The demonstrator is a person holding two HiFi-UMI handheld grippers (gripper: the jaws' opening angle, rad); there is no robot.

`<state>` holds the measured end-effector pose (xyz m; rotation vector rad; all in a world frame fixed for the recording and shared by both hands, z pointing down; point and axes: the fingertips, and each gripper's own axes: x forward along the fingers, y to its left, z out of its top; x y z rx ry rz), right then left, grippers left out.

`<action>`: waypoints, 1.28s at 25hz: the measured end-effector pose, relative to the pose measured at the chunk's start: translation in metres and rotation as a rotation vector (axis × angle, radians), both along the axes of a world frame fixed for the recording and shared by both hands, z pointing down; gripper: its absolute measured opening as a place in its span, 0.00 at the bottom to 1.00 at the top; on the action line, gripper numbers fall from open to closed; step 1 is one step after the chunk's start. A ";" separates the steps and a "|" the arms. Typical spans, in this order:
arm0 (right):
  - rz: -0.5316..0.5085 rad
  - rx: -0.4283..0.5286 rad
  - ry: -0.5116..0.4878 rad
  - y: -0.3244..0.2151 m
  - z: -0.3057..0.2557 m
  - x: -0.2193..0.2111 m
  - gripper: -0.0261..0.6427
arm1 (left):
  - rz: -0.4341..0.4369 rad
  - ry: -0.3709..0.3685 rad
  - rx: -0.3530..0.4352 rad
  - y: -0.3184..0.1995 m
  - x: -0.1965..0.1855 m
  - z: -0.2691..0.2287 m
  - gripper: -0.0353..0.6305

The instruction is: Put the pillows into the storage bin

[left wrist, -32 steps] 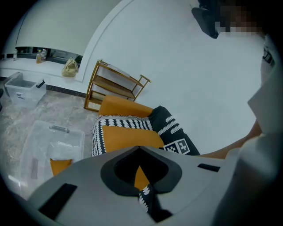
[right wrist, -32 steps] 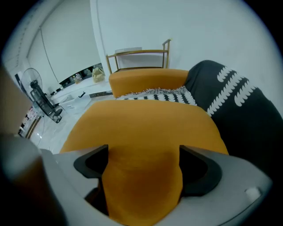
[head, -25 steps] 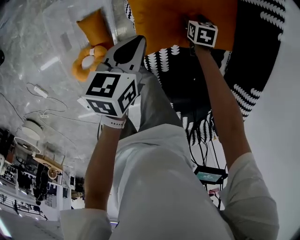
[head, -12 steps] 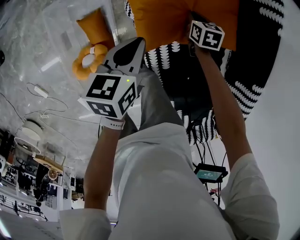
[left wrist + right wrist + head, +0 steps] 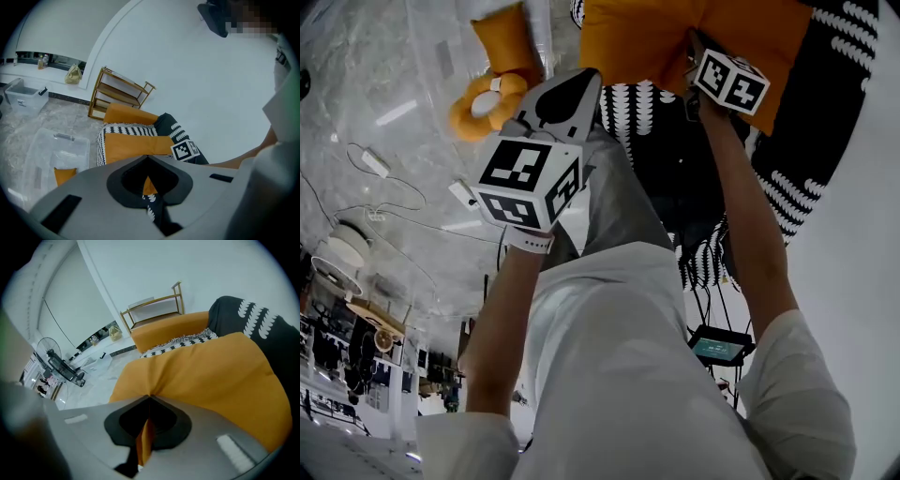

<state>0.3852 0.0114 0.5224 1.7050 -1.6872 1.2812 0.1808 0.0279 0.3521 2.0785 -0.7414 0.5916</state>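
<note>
The orange pillow [image 5: 201, 376] is cut off by the head view's top edge. It lies on the black-and-white sofa [image 5: 253, 319], long axis across the seat. The right gripper [image 5: 149, 398] pinches a fold of its near edge. The left gripper [image 5: 147, 157] hangs closed and empty near the storage bin [image 5: 61, 143].

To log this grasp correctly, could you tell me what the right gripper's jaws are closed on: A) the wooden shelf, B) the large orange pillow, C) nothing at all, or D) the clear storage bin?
B: in its own view the right gripper is pinched shut on a fold of the large orange pillow, with the fabric bunching at the jaw tips.
</note>
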 end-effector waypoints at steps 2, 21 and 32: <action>-0.001 -0.007 -0.026 -0.002 -0.002 -0.014 0.06 | -0.012 0.002 0.001 -0.001 -0.008 -0.003 0.07; -0.142 -0.031 -0.145 -0.008 0.003 -0.203 0.06 | -0.158 0.024 0.005 0.007 -0.126 0.000 0.06; -0.238 -0.044 -0.148 -0.023 0.018 -0.299 0.06 | -0.281 0.021 0.000 -0.003 -0.232 0.018 0.06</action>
